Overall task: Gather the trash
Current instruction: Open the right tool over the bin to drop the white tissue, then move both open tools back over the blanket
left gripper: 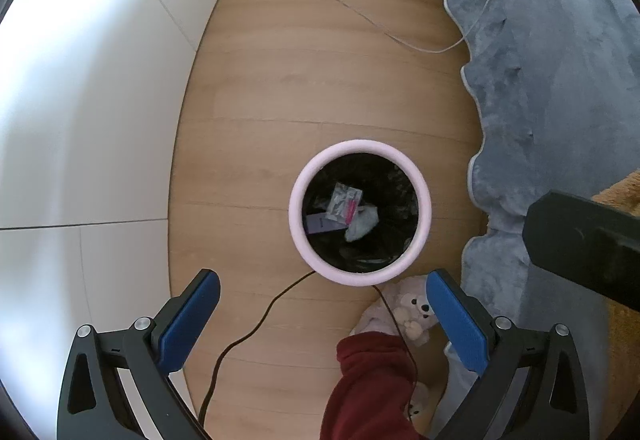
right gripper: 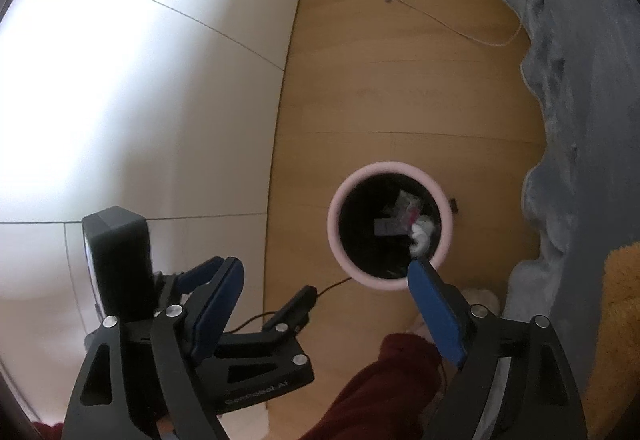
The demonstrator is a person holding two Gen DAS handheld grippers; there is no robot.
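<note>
Pink-rimmed round bin (left gripper: 298, 218) on wood floor holds crumpled white tissue (left gripper: 362, 224); left gripper (left gripper: 322, 314) and right gripper (right gripper: 326, 286) both spread wide, empty.

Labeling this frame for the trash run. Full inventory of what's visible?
bin: 1, pink rim, black liner, on the floor, centre
clear wrapper: 1, clear with pink mark, inside bin
dark card: 1, purple-grey, inside bin
crumpled tissue: 1, white, inside bin
floor: wood, tan
cupboard doors: white, left side
blanket: 1, blue-grey, right edge
white cable: 1, from floor up onto blanket
dark cable: 1, brown, on floor toward bin
plush slippers: pink-beige, at the feet
trouser leg: dark red, bottom
left hand-held gripper: open, empty
right hand-held gripper: open, empty
</note>
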